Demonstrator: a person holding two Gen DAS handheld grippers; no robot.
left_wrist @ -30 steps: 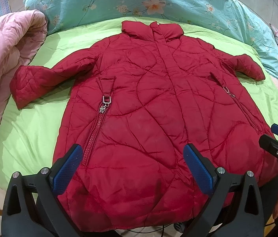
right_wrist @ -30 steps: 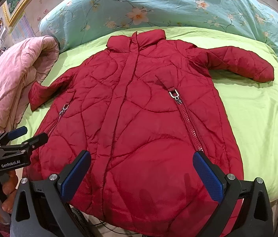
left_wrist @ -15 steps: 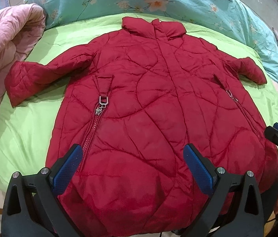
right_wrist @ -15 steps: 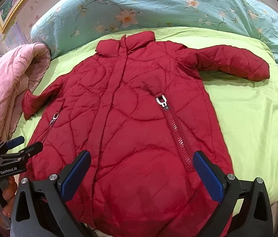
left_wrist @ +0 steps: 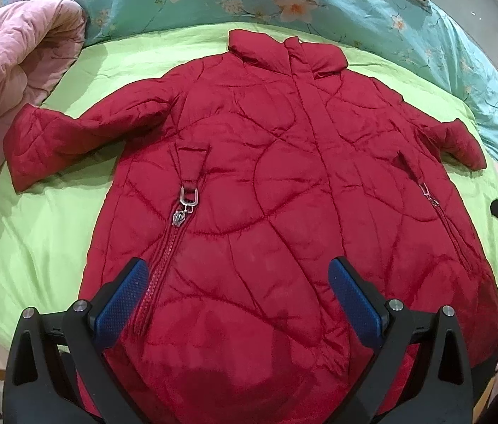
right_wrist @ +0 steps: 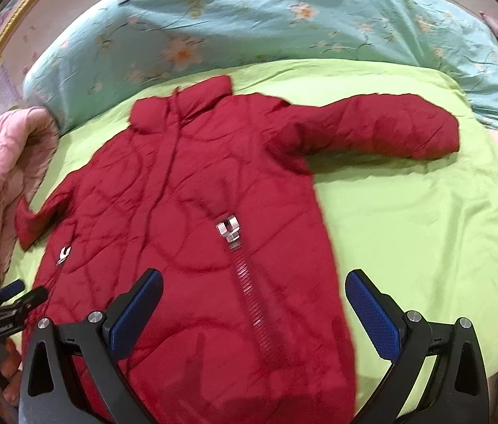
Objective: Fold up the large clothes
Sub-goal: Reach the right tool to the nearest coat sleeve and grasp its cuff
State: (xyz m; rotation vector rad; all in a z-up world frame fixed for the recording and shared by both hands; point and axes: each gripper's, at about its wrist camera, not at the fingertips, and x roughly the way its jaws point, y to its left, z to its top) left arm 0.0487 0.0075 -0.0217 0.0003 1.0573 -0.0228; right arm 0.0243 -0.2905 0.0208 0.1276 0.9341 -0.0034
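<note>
A red quilted coat (left_wrist: 277,183) lies flat and face up on a lime green bed sheet (left_wrist: 36,226), collar at the far end, both sleeves spread out. It also shows in the right wrist view (right_wrist: 185,219), with its right sleeve (right_wrist: 383,127) stretched out. My left gripper (left_wrist: 238,300) is open and empty above the coat's hem, by the left pocket zipper (left_wrist: 178,219). My right gripper (right_wrist: 254,314) is open and empty above the hem, by the right pocket zipper (right_wrist: 238,254). The left gripper also shows at the left edge of the right wrist view (right_wrist: 12,300).
A teal floral duvet (left_wrist: 284,3) lies along the far side of the bed. A bunched pink quilt (left_wrist: 5,81) sits at the left, touching the left sleeve cuff. Bare green sheet (right_wrist: 425,233) lies to the right of the coat.
Both grippers have moved forward over the bed, so the coat sits lower and closer in both views. The right wrist view has swung right. The coat has not moved.
</note>
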